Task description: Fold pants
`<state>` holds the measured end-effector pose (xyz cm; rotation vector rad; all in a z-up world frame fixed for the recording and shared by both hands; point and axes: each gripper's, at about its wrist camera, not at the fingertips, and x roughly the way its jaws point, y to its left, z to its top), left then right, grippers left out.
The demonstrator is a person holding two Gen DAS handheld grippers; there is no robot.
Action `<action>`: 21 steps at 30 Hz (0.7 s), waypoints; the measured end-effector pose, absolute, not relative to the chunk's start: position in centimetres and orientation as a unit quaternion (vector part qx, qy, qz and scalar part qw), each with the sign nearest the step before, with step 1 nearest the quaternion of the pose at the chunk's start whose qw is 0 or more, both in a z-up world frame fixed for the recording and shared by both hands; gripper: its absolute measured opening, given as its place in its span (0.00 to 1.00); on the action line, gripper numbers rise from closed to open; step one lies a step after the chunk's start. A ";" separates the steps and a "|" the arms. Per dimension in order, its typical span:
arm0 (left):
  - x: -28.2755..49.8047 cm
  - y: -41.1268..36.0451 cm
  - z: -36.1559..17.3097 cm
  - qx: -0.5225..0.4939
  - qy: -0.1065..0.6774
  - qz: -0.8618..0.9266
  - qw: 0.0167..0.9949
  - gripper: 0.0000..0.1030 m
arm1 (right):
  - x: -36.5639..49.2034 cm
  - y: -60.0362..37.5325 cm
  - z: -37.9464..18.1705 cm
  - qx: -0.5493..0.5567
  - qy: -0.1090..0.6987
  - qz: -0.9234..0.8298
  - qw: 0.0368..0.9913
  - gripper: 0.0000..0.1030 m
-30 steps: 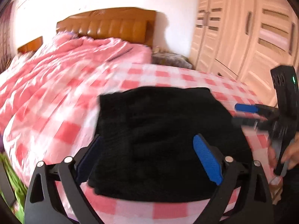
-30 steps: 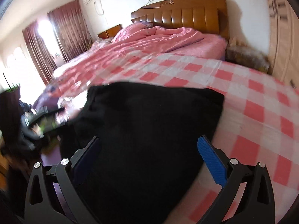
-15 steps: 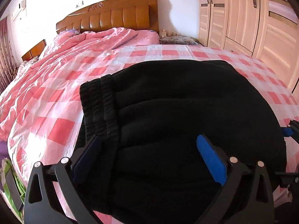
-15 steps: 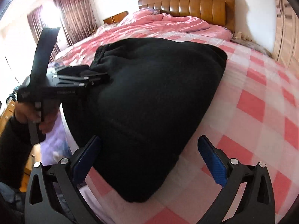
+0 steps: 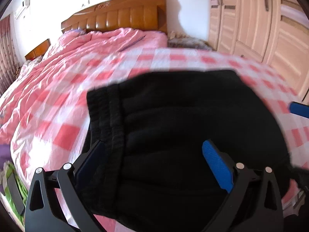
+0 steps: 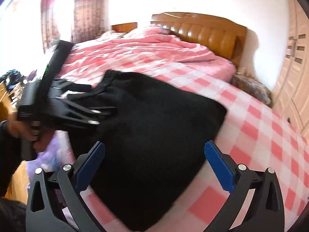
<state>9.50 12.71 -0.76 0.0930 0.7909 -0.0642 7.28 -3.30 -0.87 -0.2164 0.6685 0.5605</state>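
Note:
Black pants (image 5: 183,127) lie folded into a thick bundle on the pink checked sheet at the bed's near edge, the ribbed waistband (image 5: 105,116) at the left. My left gripper (image 5: 154,158) is open, its fingers spread just above the bundle's near edge. My right gripper (image 6: 154,158) is open over the bundle (image 6: 154,125) from the right side, holding nothing. The left gripper (image 6: 100,114) shows in the right wrist view, over the waistband side. A blue fingertip of the right gripper (image 5: 299,109) shows at the right edge of the left wrist view.
A rumpled pink quilt (image 5: 77,58) covers the far half of the bed, below a wooden headboard (image 5: 119,19). A wardrobe (image 5: 260,19) stands at the right. Curtains (image 6: 87,9) and a bedside cabinet (image 6: 123,26) are at the far left.
Both grippers have pulled back a little from the bundle and stay open. The views are blurred with motion. The pants lie as before.

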 end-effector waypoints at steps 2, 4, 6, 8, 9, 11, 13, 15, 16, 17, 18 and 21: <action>9.8 12.5 0.3 0.050 0.374 -0.028 0.926 0.98 | 7.5 -3.9 -0.9 -0.083 0.329 0.266 0.902 0.96; 9.6 12.5 1.5 0.050 0.363 -0.013 0.930 0.98 | 6.7 -4.3 -0.6 -0.059 0.329 0.276 0.901 0.96; 8.7 12.2 2.1 0.060 0.358 0.010 0.932 0.98 | 5.0 -4.3 -0.4 -0.062 0.320 0.271 0.906 0.96; 7.2 11.4 2.5 0.082 0.350 0.024 0.933 0.98 | 3.6 -4.3 -0.7 -0.065 0.322 0.265 0.907 0.96; 6.0 10.9 2.8 0.090 0.339 0.033 0.936 0.98 | 2.9 -4.2 -1.0 -0.070 0.327 0.259 0.906 0.96; 4.0 10.3 3.3 0.095 0.321 0.040 0.942 0.98 | 1.9 -4.1 -1.6 -0.080 0.340 0.244 0.905 0.96; 1.8 9.5 3.8 0.090 0.303 0.049 0.947 0.98 | 1.0 -4.1 -2.3 -0.086 0.361 0.227 0.900 0.96; -0.3 8.8 4.0 0.089 0.283 0.074 0.952 0.98 | -0.1 -4.6 -2.7 -0.081 0.374 0.214 0.899 0.96; -1.2 8.5 4.0 0.089 0.274 0.079 0.954 0.98 | -0.6 -4.8 -2.8 -0.078 0.377 0.211 0.899 0.96; -2.2 8.1 3.9 0.085 0.268 0.077 0.956 0.98 | -0.9 -5.0 -2.9 -0.078 0.379 0.208 0.899 0.96; -2.7 7.8 3.8 0.081 0.272 0.070 0.956 0.98 | -1.5 -5.2 -3.0 -0.080 0.381 0.200 0.899 0.96; -3.5 7.5 3.1 0.052 0.297 0.046 0.952 0.98 | -2.2 -5.7 -3.2 -0.085 0.384 0.183 0.901 0.96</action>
